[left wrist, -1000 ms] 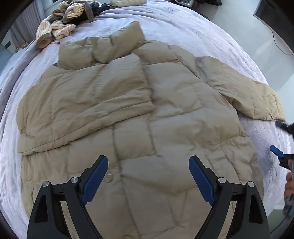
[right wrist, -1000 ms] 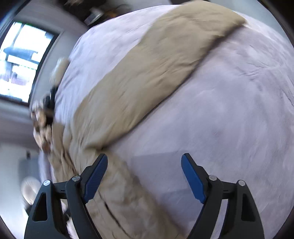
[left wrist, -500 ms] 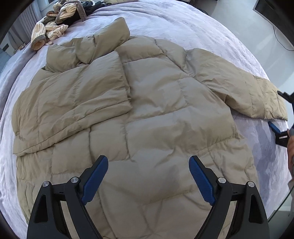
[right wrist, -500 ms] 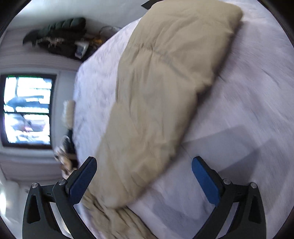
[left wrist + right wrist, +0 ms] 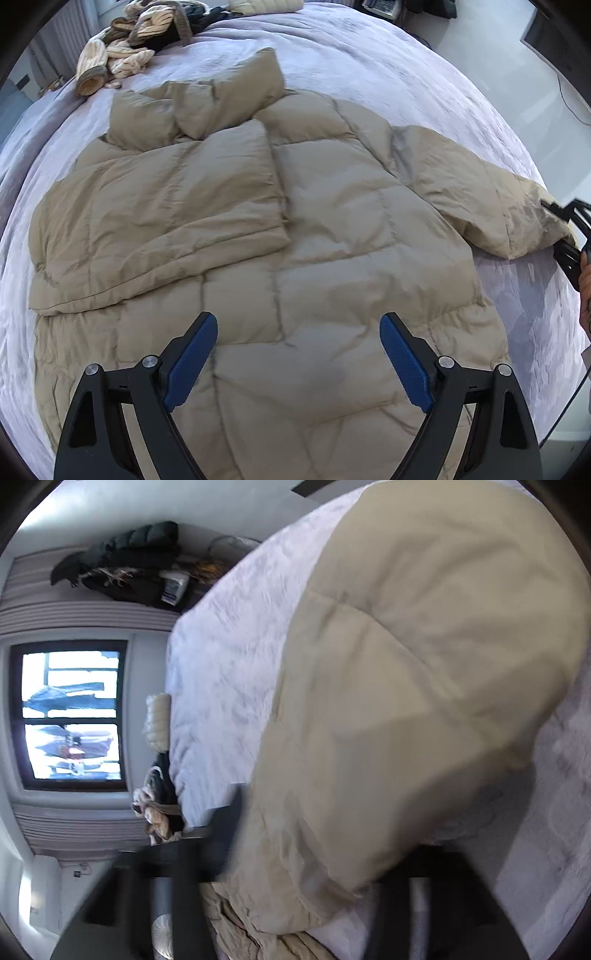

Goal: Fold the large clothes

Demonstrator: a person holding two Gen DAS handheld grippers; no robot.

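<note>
A big beige puffer jacket [image 5: 295, 258] lies flat on the bed [image 5: 369, 55], on a pale lilac cover with a soft, slightly fuzzy surface. The jacket is thick and quilted, with sewn squares and many small wrinkles. One sleeve is folded across the chest; the other sleeve [image 5: 480, 206] reaches out toward the bed edge. The collar stands up in a puffy ridge at the far end.

The left gripper [image 5: 297, 354] hovers above the lower part of the jacket, its blue ribbed pads spread wide with nothing between them. The right gripper [image 5: 565, 236] is at the cuff of the stretched sleeve, and its black fingers are on either side of the cuff; in its own blurred view the sleeve fills the space between the fingers, so it seems to pinch the cloth. Striped knit clothes [image 5: 118, 62] lie in a heap near the far corner.
</note>
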